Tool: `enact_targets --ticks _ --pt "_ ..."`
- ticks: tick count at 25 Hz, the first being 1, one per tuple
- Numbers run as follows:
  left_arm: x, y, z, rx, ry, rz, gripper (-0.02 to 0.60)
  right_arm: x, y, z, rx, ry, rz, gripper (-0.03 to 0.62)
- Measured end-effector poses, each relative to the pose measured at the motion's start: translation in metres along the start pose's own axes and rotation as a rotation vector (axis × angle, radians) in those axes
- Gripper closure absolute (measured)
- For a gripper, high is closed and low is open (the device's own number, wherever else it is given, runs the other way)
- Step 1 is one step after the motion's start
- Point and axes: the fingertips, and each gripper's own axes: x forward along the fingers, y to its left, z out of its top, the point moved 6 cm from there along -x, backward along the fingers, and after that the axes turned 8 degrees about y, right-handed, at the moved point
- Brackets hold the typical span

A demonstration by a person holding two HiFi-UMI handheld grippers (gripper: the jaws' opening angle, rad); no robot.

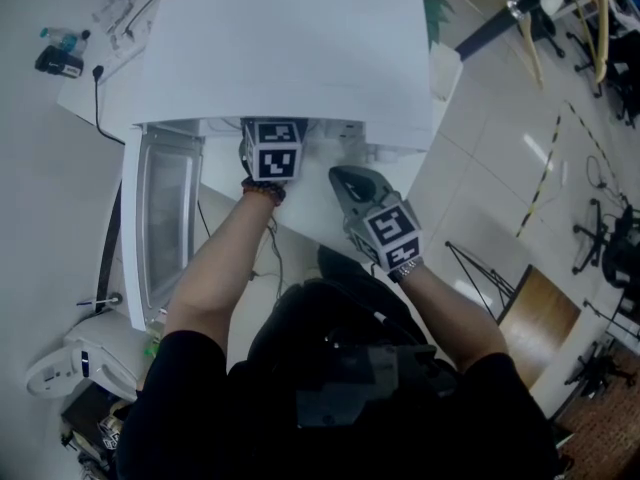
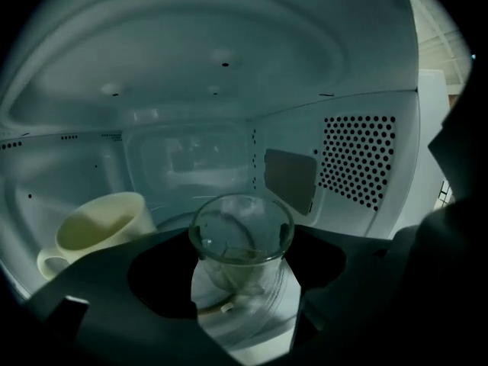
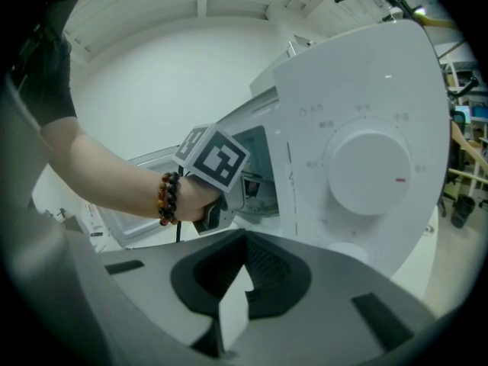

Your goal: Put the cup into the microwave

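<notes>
My left gripper reaches inside the white microwave and is shut on a clear glass cup, one jaw on each side of it. The cup stands upright over the glass turntable. A cream mug sits on the turntable at the left, apart from the glass. In the head view only the left gripper's marker cube shows at the oven's mouth. My right gripper hangs outside, in front of the control panel, shut with nothing in it.
The microwave door stands swung open to the left. A round dial is on the control panel at the right. The cavity's right wall has a perforated vent. Cables and small items lie on the floor at the far left.
</notes>
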Motion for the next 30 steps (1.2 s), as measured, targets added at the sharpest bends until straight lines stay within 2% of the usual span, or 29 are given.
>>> enact_targets --ticks 15,20,30 --pt "0.000 0.005 -0.002 -0.004 -0.019 0.031 0.227 -0.001 0.000 -0.003 0.008 -0.002 -0.005 0.594" --pt "-0.003 0.007 -0.005 -0.052 -0.021 0.025 0.210 -0.003 0.004 -0.005 0.009 -0.004 -0.003 0.594" --pt "-0.018 0.007 -0.012 -0.066 -0.028 0.029 0.210 -0.007 0.014 -0.006 0.001 -0.015 -0.001 0.594"
